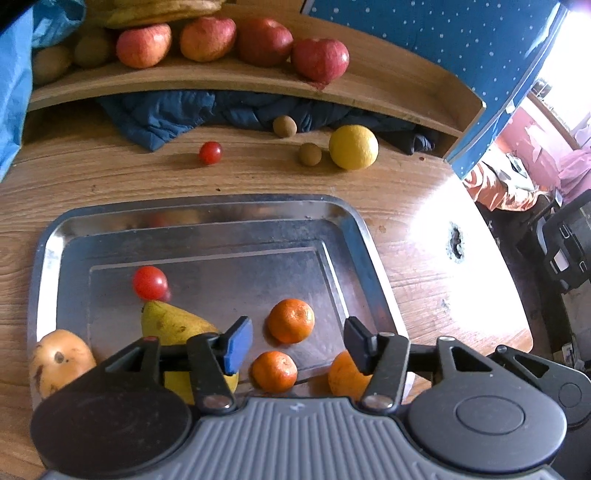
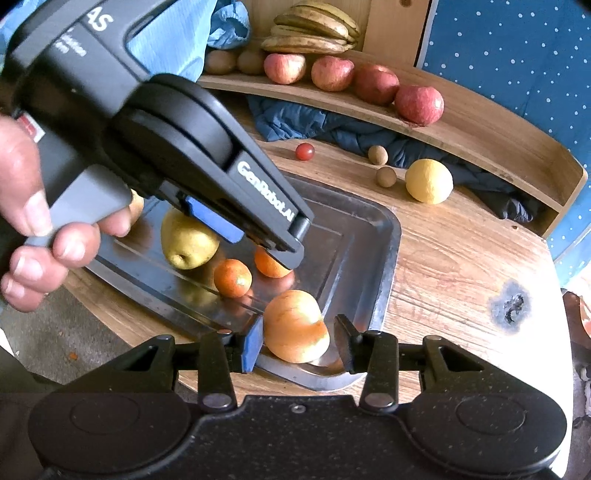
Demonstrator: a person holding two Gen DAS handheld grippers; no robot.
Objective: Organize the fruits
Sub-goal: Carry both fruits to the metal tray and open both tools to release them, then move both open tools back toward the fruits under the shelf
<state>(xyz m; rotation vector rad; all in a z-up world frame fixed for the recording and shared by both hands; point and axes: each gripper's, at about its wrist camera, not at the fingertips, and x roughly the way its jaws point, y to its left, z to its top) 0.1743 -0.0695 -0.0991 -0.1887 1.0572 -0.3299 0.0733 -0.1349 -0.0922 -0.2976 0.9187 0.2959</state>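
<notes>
A: Left wrist view: the left gripper [image 1: 297,341] hangs over the near part of the metal tray [image 1: 207,218], jaws standing apart with nothing pressed between the pads. Two mandarins [image 1: 291,320] lie just beyond the gap, one farther, one nearer. A yellow pear [image 1: 173,325] lies to the left, a cherry tomato [image 1: 149,282] just beyond it, and a tan fruit [image 1: 59,360] sits on the tray's near left rim.

B: Right wrist view: the right gripper [image 2: 299,341] stands at the tray's near corner. An orange-and-yellow fruit [image 2: 295,325] sits between the jaws. The left pad is against it; whether the right pad touches cannot be told.

A: Loose items on the surface [image 1: 424,266], beyond the tray: a second cherry tomato [image 1: 210,152], two small brown fruits [image 1: 309,153] and a lemon [image 1: 353,147] at the right.

B: The wooden shelf [image 2: 480,133] at the far side carries four red apples [image 2: 419,104], with bananas [image 2: 314,31] at its left end. A hand [image 2: 33,229] grips the left gripper's handle.
</notes>
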